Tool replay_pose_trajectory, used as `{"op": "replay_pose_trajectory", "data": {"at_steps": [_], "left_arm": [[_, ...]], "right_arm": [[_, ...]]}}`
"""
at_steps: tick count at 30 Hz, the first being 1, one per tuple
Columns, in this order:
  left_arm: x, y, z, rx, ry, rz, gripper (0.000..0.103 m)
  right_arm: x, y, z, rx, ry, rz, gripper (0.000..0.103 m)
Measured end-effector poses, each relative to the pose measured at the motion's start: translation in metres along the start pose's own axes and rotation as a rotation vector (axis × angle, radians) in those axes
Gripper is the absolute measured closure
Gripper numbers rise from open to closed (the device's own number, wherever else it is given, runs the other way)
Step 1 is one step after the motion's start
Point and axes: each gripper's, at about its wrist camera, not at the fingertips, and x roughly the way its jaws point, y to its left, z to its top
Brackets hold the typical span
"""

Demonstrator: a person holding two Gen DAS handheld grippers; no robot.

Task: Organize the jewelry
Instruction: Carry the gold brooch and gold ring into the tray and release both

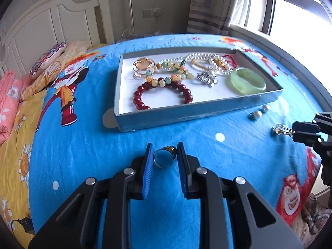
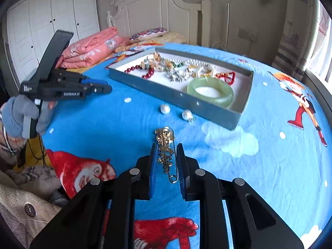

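A grey tray (image 1: 186, 112) on the blue bed cover holds a red bead bracelet (image 1: 161, 95), a green jade bangle (image 1: 247, 81), pearls and other pieces. My left gripper (image 1: 165, 152) is shut on a gold ring (image 1: 165, 157), its jaws touching both sides. My right gripper (image 2: 166, 152) is closed around a gold brooch pin (image 2: 167, 151) lying on the cover; it also shows in the left wrist view (image 1: 282, 129). Two pearl earrings (image 2: 176, 112) lie beside the tray's near wall. The left gripper also shows in the right wrist view (image 2: 108, 89).
A pink quilt (image 2: 93, 47) and pillows (image 1: 47, 60) lie toward the white headboard. A window (image 1: 300, 16) is at the right. Beige clothing (image 2: 25, 203) lies at the bed's near left edge. A black cable plug (image 1: 25, 226) lies on the yellow sheet.
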Motion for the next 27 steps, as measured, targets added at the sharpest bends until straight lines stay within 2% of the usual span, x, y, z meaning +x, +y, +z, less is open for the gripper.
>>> {"op": "replay_pose_trajectory", "data": {"at_steps": [1, 2, 7, 11, 14, 15, 17, 18, 19, 21, 23, 24, 25, 27], "left_arm": [[-0.003, 0.001, 0.0, -0.006, -0.01, -0.005, 0.081], [-0.006, 0.001, 0.001, -0.011, -0.019, -0.014, 0.08], [-0.021, -0.005, 0.022, 0.001, -0.078, -0.034, 0.08], [-0.024, -0.014, 0.041, 0.024, -0.105, -0.044, 0.08], [-0.023, -0.017, 0.047, 0.032, -0.109, -0.046, 0.08], [-0.022, -0.017, 0.049, 0.035, -0.109, -0.047, 0.08], [-0.021, -0.018, 0.052, 0.04, -0.109, -0.048, 0.08], [-0.021, -0.018, 0.053, 0.042, -0.11, -0.046, 0.08], [-0.02, -0.018, 0.054, 0.041, -0.111, -0.044, 0.08], [-0.019, -0.015, 0.057, 0.033, -0.11, -0.046, 0.08], [-0.017, -0.011, 0.059, 0.027, -0.109, -0.045, 0.08], [-0.016, -0.009, 0.061, 0.023, -0.107, -0.044, 0.08], [-0.015, -0.007, 0.062, 0.02, -0.106, -0.043, 0.08], [-0.012, -0.004, 0.064, 0.013, -0.102, -0.043, 0.08]], "right_arm": [[-0.002, 0.001, 0.003, 0.003, -0.012, 0.006, 0.087], [-0.004, 0.003, 0.006, 0.003, -0.022, 0.013, 0.094], [-0.004, 0.013, 0.033, -0.029, -0.066, -0.004, 0.099], [-0.003, 0.016, 0.045, -0.027, -0.084, 0.022, 0.099], [-0.004, 0.016, 0.042, -0.028, -0.049, 0.062, 0.098], [-0.004, 0.015, 0.04, -0.027, -0.039, 0.066, 0.096], [-0.002, 0.009, 0.032, -0.004, 0.001, 0.083, 0.084], [0.001, 0.008, 0.028, 0.003, 0.017, 0.077, 0.066], [0.003, 0.007, 0.023, 0.011, 0.031, 0.068, 0.051], [0.006, 0.007, 0.016, 0.013, 0.049, 0.084, 0.049], [0.012, 0.012, 0.012, -0.006, 0.07, 0.069, 0.055], [0.019, 0.015, 0.009, -0.017, 0.098, 0.058, 0.07], [0.02, 0.02, 0.007, -0.047, 0.084, 0.024, 0.085], [0.02, 0.027, 0.007, -0.082, 0.089, -0.009, 0.089]]}}
